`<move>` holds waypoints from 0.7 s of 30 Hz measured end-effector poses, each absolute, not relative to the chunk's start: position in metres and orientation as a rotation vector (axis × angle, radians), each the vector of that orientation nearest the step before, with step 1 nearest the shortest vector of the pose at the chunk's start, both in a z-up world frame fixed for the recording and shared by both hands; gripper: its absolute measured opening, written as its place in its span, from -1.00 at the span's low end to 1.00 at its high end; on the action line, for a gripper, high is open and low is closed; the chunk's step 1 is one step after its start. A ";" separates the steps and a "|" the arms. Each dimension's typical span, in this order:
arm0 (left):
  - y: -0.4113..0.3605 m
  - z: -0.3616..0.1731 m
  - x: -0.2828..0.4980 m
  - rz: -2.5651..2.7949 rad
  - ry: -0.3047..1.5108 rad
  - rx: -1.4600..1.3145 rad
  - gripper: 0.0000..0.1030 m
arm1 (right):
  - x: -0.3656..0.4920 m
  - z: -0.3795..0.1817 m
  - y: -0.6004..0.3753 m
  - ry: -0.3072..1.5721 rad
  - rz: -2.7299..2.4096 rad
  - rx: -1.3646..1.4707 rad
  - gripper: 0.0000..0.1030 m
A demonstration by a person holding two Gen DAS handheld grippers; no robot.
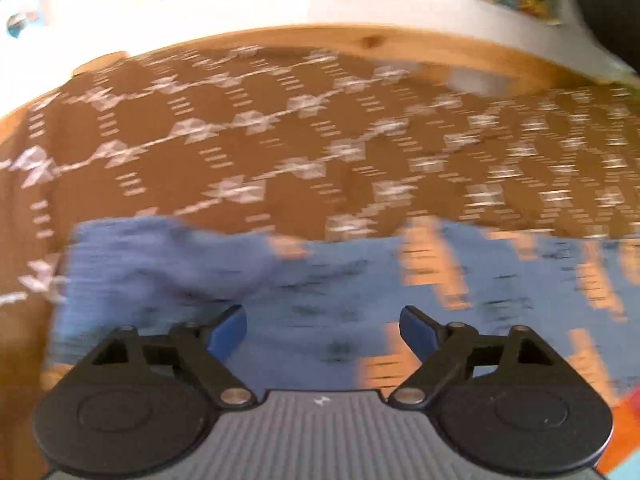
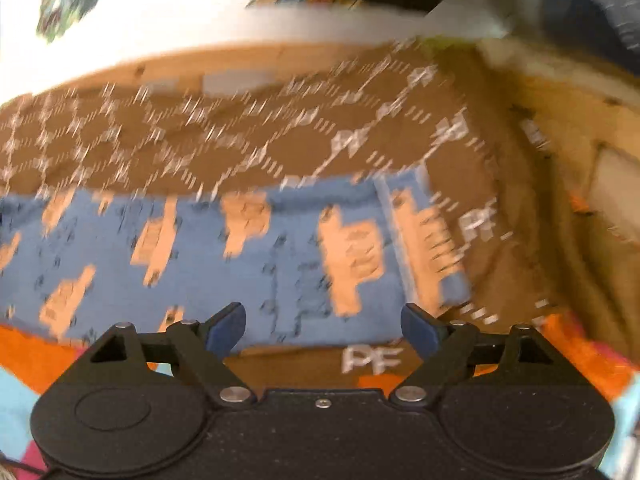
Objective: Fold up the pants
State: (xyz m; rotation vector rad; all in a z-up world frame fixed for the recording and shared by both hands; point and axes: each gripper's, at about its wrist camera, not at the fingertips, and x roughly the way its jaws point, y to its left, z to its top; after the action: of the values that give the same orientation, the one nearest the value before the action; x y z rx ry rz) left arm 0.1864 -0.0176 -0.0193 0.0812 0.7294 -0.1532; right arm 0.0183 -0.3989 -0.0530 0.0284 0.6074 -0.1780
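The pants (image 1: 320, 280) are blue with orange blotches and small dark marks, lying flat along the near edge of a brown cloth (image 1: 240, 140) patterned in white, which covers a wooden table (image 1: 360, 40); both views are motion-blurred; the left gripper (image 1: 323, 330) hangs over the pants with its tongs apart, gripping nothing; the right gripper (image 2: 323, 326) likewise stands spread above the pants' near edge, by a paler hem band (image 2: 404, 248) at their right end.

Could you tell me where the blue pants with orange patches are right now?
The blue pants with orange patches lie flat on the brown white-patterned cloth, just ahead of both open grippers, left and right.
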 end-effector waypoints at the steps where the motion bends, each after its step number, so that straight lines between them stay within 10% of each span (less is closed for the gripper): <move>1: -0.032 -0.018 0.185 -0.209 0.730 0.078 0.72 | 0.016 -0.050 -0.401 0.591 -0.210 0.037 0.68; 19: -0.253 -0.080 0.215 -0.632 0.733 0.365 0.92 | 0.029 -0.060 -0.477 0.551 -0.223 0.493 0.46; 21: -0.252 -0.072 0.219 -0.630 0.753 0.335 0.92 | 0.030 -0.062 -0.476 0.536 -0.210 0.502 0.20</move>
State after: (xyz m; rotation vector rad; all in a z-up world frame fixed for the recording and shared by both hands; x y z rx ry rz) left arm 0.2186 -0.2522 -0.0720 0.3354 0.7534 -0.6304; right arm 0.0297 -0.4763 -0.0616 0.5018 0.5358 -0.2096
